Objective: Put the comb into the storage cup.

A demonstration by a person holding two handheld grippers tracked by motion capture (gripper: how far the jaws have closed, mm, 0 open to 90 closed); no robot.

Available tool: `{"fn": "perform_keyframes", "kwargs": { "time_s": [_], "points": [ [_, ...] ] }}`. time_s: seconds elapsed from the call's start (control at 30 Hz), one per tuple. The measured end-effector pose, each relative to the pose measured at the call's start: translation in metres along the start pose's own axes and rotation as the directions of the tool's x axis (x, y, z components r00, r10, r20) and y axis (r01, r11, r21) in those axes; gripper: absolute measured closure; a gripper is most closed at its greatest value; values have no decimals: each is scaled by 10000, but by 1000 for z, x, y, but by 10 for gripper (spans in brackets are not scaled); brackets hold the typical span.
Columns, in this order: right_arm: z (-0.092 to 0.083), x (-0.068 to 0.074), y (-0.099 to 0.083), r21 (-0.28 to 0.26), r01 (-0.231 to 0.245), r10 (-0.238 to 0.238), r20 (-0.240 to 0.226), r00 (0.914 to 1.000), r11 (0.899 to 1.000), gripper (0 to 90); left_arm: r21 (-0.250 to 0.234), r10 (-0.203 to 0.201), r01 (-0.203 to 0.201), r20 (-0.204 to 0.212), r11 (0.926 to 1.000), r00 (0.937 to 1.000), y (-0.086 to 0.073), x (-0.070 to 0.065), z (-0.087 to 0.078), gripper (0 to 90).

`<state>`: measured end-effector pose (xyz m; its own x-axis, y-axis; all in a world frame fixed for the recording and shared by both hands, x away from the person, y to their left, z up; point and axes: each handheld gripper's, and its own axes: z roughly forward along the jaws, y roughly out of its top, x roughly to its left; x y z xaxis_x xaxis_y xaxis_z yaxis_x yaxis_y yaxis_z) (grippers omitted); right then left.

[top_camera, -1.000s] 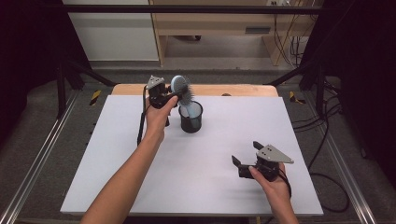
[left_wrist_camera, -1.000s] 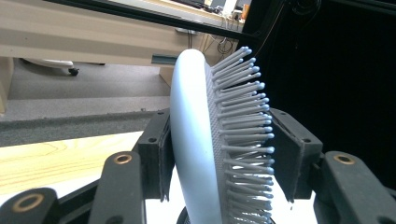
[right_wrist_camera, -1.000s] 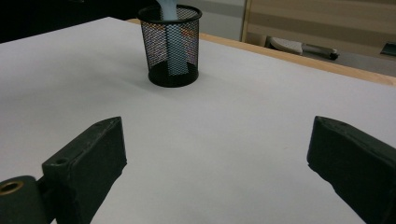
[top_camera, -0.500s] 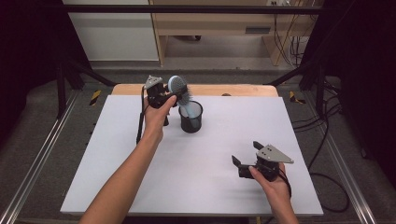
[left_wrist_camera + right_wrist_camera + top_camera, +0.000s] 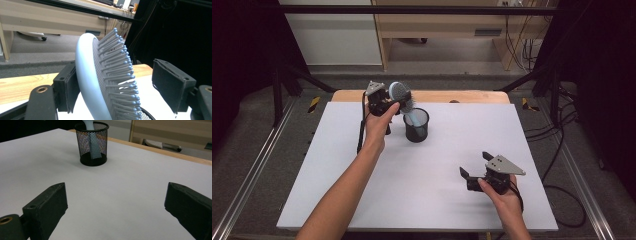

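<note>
A pale blue hairbrush (image 5: 398, 92) stands with its handle down in a black mesh cup (image 5: 416, 126) at the back of the table. My left gripper (image 5: 395, 104) is level with the brush head, and its jaws have just been opening with the head between them. In the left gripper view the brush (image 5: 87, 75) leans its back against the left pad, while the right pad stands well away from the bristles. My right gripper (image 5: 473, 166) rests open near the front right with nothing between its jaws. It points at the cup (image 5: 92, 145), where the handle (image 5: 95, 143) shows through the mesh.
A white sheet (image 5: 437, 200) covers the table, and a strip of wooden edge (image 5: 462, 96) shows at the back. Black frame posts stand at both back corners. Cables (image 5: 562, 165) trail off the right side.
Both hands have kept their places. The brush head has leaned slightly to the left, toward the left gripper's body, with its handle still in the cup.
</note>
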<state>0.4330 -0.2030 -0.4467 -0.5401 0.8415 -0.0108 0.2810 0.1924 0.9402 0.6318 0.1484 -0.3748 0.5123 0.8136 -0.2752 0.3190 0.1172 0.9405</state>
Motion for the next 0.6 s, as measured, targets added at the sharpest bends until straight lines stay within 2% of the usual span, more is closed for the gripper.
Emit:
{"fn": "perform_keyframes", "kwargs": {
  "time_s": [0.17,0.27,0.6],
  "points": [
    [0,-1,0,-7,-38,38,2,10000,10000,49,15,48,-48,20,10000,10000,1,0,-1,248],
    [0,-1,0,-17,-7,7,-17,10000,10000,49,-107,156,-159,-285,9998,9995,2,0,-2,201],
    [0,0,0,-13,-1,1,-24,10000,10000,49,-114,78,-81,-266,9999,9996,1,1,-1,173]
  ]
}}
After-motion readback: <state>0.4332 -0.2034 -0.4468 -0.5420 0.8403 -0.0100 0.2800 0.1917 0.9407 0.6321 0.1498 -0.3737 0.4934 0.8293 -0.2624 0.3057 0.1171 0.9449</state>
